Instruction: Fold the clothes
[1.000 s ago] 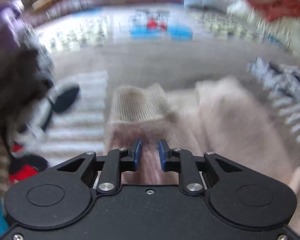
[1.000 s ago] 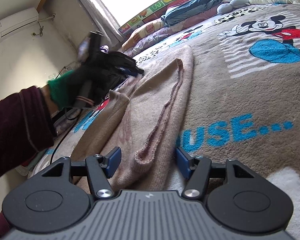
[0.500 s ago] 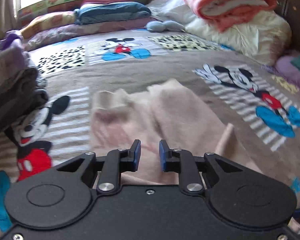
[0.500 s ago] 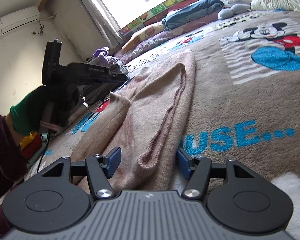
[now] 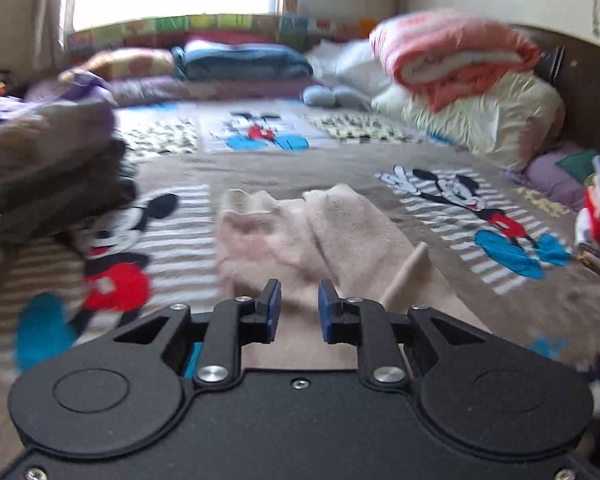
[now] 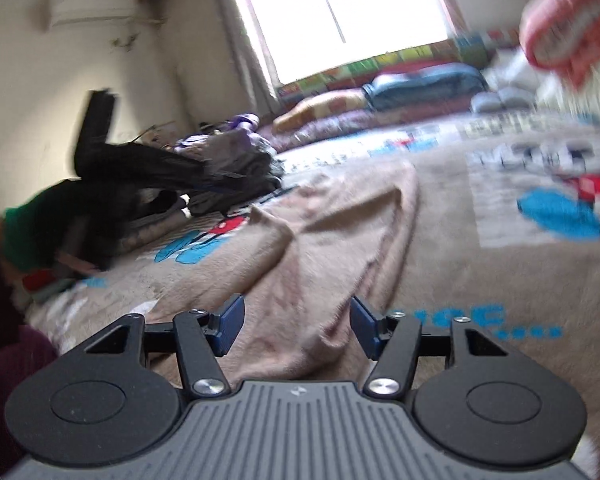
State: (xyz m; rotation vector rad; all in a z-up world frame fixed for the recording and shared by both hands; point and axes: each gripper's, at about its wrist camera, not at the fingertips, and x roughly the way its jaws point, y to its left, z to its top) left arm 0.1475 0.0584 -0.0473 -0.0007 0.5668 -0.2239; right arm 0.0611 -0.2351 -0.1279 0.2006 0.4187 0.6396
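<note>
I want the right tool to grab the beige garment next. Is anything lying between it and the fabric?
Nothing visible does. The right tool is open directly over a bunched fold of the beige garment on the Mickey Mouse blanket; the left tool hangs well off to the side.

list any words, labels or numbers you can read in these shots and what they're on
Nothing reads cleanly in either view.
Blue letters on the bedspread, right wrist view: blurred, only a trailing "...." shows.
Dark letters higher on the bedspread: too blurred to read.
Coloured panels along the window sill: any print is too blurred.
Small mark on the right gripper body: a logo, not text.
</note>
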